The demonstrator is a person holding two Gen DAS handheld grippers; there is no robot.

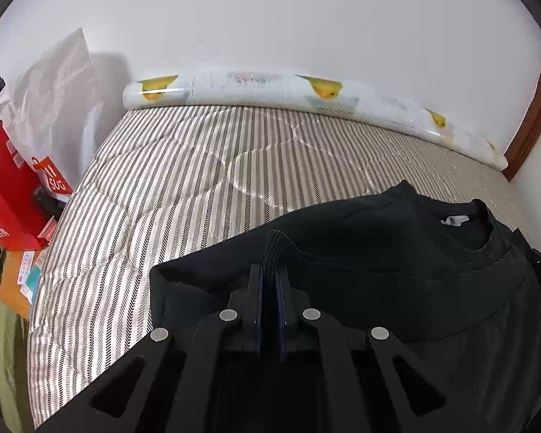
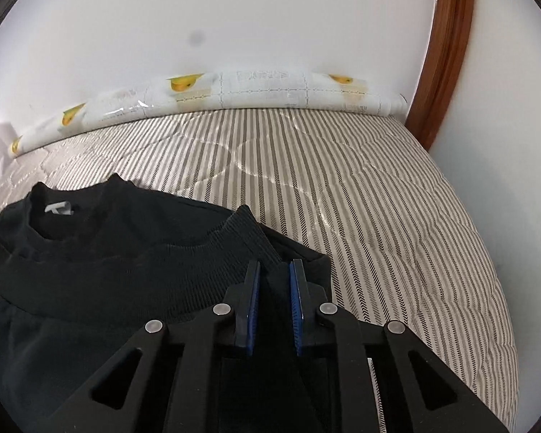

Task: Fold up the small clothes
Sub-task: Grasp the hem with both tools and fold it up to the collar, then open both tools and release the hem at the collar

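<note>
Black sweatshirt (image 1: 396, 281): lies on the mattress (image 1: 169, 187), hem folded up toward the collar; a white neck label (image 1: 452, 221) shows inside the collar.

Ribbed hem (image 2: 212, 252): doubled over the body, lying just short of the neckline, its two corners raised.

Left gripper (image 1: 269, 270): black frame, blue-padded fingers (image 1: 258, 296) pressed together on the left corner of the ribbed hem, cloth standing up between them.

Right gripper (image 2: 275, 267): fingers (image 2: 295, 299) narrowly apart, clamped on a bunched fold at the right corner of the hem.

Mattress: grey-and-cream striped quilted cover, bare beyond the garment.

Rolled mat (image 1: 306, 93): white with yellow fruit print, lies along the far edge of the mattress against the white wall (image 1: 270, 18).

Red bags (image 1: 14, 195) and a white plastic bag (image 1: 50, 86): beside the mattress, at the left in the left wrist view.

Wooden frame (image 2: 447, 54): brown, upright at the right corner.
</note>
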